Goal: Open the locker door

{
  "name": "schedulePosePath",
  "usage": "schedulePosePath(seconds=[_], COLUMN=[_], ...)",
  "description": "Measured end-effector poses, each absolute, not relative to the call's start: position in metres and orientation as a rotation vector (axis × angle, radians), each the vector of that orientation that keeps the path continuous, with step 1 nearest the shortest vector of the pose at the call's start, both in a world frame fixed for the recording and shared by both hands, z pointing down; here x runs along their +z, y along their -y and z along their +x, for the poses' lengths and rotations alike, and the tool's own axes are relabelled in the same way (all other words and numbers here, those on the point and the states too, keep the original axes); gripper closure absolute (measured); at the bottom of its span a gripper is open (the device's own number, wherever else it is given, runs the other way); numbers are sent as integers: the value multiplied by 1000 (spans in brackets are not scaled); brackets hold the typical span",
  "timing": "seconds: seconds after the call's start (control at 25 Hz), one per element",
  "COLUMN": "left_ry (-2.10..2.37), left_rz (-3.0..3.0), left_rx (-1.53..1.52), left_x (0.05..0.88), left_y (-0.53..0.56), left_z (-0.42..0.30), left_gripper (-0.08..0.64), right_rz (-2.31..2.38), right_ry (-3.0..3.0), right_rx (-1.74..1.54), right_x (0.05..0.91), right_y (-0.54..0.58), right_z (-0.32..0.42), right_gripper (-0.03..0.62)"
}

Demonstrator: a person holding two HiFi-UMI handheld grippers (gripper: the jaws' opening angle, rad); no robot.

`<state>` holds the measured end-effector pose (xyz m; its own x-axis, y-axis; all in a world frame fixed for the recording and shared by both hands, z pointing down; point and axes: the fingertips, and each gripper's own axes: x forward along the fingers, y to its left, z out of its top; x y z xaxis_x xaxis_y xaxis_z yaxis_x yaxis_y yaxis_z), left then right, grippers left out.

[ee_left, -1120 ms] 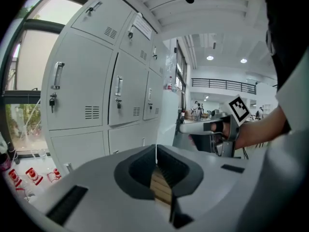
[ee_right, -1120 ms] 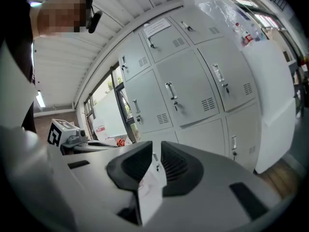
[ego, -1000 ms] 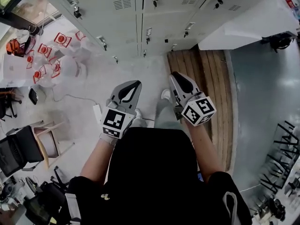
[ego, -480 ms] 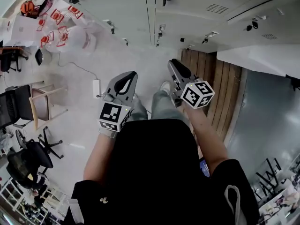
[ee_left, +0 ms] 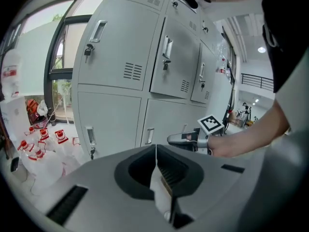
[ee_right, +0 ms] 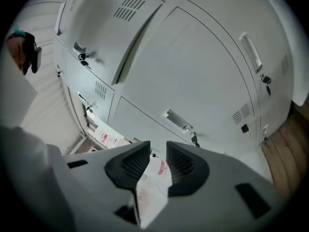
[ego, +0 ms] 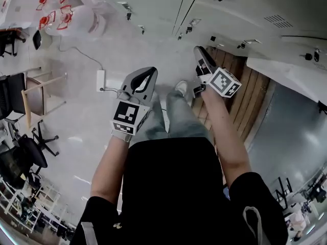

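A bank of grey lockers (ego: 214, 14) with closed doors fills the top of the head view. In the right gripper view a lower door's metal handle (ee_right: 177, 121) with a key below it lies just ahead. My right gripper (ego: 199, 50) is held out toward the lockers. Its jaws (ee_right: 158, 148) are opening, with a gap and nothing between them. My left gripper (ego: 147, 73) hangs lower and further back over the floor. It (ee_left: 155, 148) is shut and empty, facing locker doors with handles (ee_left: 167, 47). The right gripper (ee_left: 186, 138) also shows in the left gripper view.
White bags with red marks (ego: 71, 14) lie on the floor at the top left. A power strip (ego: 100, 79) with its cable, a wooden chair (ego: 36, 98) and office chairs stand at the left. A wooden floor strip (ego: 242, 101) runs along the right. The person's legs (ego: 176, 111) are between the grippers.
The right gripper has moved forward and up toward the lockers. The head view has swung, with the lockers now nearer at the upper right. The left gripper has barely shifted.
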<state>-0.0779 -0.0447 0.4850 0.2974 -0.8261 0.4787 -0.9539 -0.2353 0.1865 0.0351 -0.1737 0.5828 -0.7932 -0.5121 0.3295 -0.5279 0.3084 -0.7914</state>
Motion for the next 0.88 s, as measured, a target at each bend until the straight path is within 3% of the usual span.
schedulePosePath(seconds=[0.36, 0.76, 0.88], left_ry=[1546, 1470, 1445], left_rz=[2064, 2079, 2088], left_rx=[335, 328, 343], left_x=[553, 587, 588], left_y=[32, 26, 24], left_z=[-117, -132, -134], left_gripper=[535, 535, 535], right_rz=[1159, 1295, 1358], right_ry=[2456, 2383, 2370], right_rx=[1757, 1810, 1871], right_x=[664, 728, 733], right_y=[218, 254, 260], right_z=[11, 0, 3], right_gripper=[450, 446, 510])
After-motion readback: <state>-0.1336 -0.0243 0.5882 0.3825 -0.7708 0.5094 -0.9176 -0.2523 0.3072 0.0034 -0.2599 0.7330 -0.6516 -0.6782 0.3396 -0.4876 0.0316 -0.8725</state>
